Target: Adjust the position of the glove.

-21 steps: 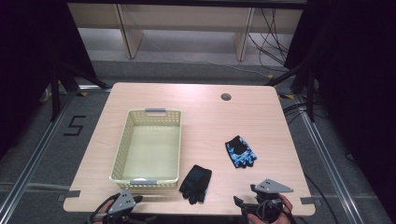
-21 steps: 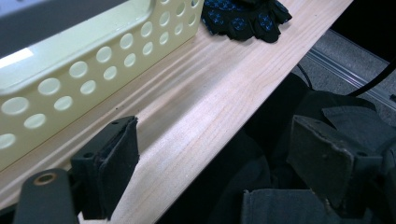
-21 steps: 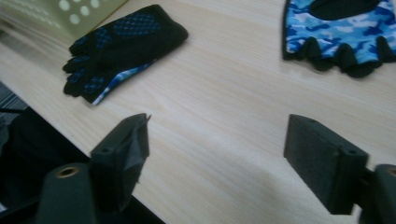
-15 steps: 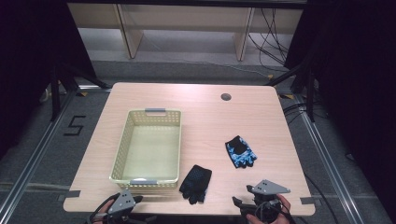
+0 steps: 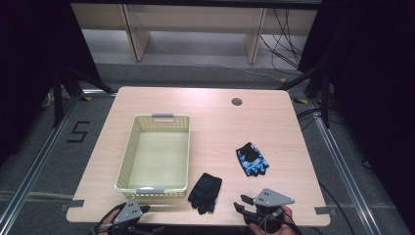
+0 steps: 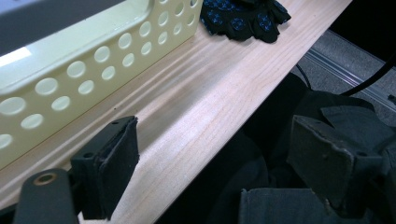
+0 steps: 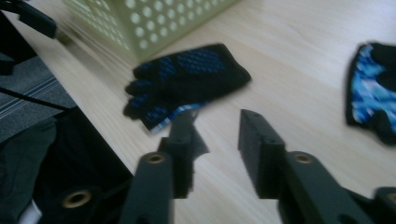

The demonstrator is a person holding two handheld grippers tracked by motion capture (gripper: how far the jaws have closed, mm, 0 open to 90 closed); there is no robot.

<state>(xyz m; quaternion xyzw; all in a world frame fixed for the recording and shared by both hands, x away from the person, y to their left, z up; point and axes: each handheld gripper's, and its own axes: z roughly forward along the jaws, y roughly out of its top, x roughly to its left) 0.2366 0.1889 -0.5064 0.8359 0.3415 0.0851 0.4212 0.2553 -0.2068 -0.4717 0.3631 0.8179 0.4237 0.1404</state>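
A black glove with blue dots (image 5: 205, 192) lies near the table's front edge, just right of a pale yellow perforated basket (image 5: 126, 156). A blue-and-black patterned glove (image 5: 252, 159) lies farther right. My right gripper (image 5: 241, 204) hovers at the front edge, right of the black glove. In the right gripper view its jaws (image 7: 217, 119) stand apart with nothing between them, pointing at the black glove (image 7: 187, 74). My left gripper (image 5: 147, 209) sits at the front edge by the basket's near corner. Its jaws (image 6: 219, 140) are wide apart and hold nothing.
The basket (image 6: 93, 51) holds nothing and takes up the table's left half. A round cable hole (image 5: 237, 102) is at the back right of the wooden table (image 5: 215, 132). Dark floor and rails surround it, with shelving behind.
My right gripper has edged a little to the left along the front edge, toward the black glove. The left gripper and both gloves have stayed where they were.
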